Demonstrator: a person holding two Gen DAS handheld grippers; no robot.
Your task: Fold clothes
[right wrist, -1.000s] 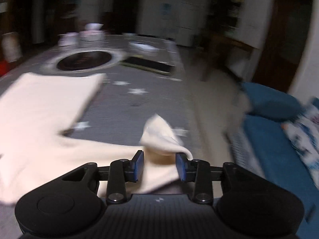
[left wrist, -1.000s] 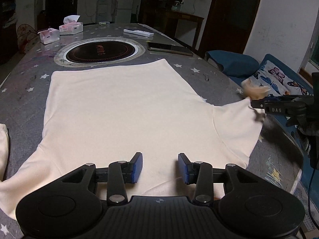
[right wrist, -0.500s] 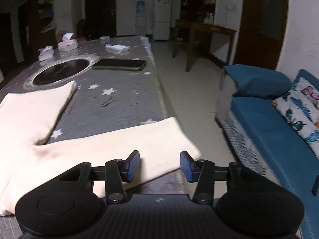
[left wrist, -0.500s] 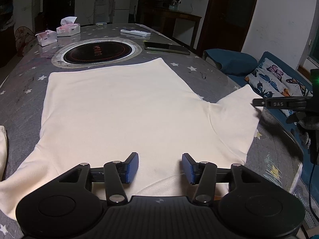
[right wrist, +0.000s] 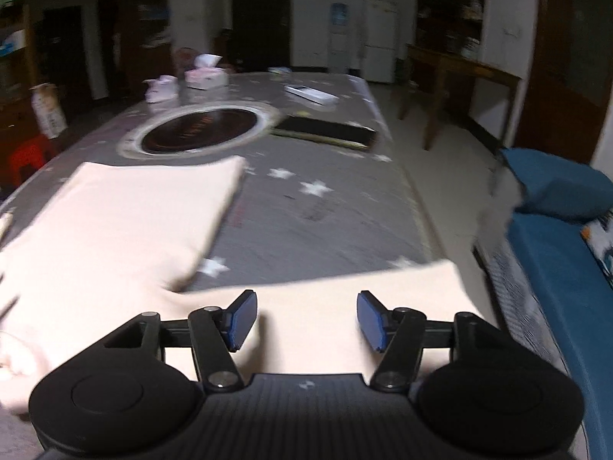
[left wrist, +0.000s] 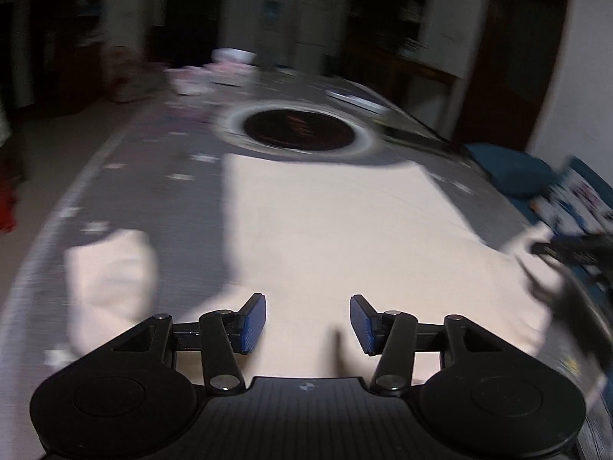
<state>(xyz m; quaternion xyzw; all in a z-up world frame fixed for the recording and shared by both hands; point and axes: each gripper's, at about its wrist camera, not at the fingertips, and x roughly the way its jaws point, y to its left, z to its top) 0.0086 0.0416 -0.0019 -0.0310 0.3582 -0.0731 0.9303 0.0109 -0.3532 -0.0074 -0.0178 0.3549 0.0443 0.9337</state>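
Cream shirt [left wrist: 337, 230] lies spread flat on the grey star-print surface [right wrist: 325, 207], hem end toward the round black cooktop [right wrist: 199, 132] set into the surface. All positions below are relative to that cooktop.

Left gripper [left wrist: 308, 322] — jaws released, wide apart, nothing between the blue pads. It hovers over the shirt's end farthest from the cooktop, roughly mid-width. Left-wrist view is motion-blurred, so fine detail is soft. One sleeve [left wrist: 111, 280] sticks out on the side away from the sofa, lying on the surface on the near side of the cooktop.

Right gripper [right wrist: 306, 320] — jaws also released, wide apart, gripping nothing. It sits over the other sleeve [right wrist: 345, 310], which stretches flat toward the surface's sofa-side edge, well short of the cooktop. Cannot tell if the pads touch the cloth. In the left-wrist view the right gripper shows only as a dark blur at that sleeve's end.

Other stuff:
- dark phone [right wrist: 325, 132] just beside the cooktop, on the sofa side
- white remote [right wrist: 312, 94] beyond the phone, farther from the shirt
- two tissue boxes [right wrist: 205, 76] past the cooktop, on its far side
- blue sofa [right wrist: 555, 253] off the surface's edge, well apart from the cooktop
- white fridge [right wrist: 379, 38] against the back wall, well beyond the cooktop
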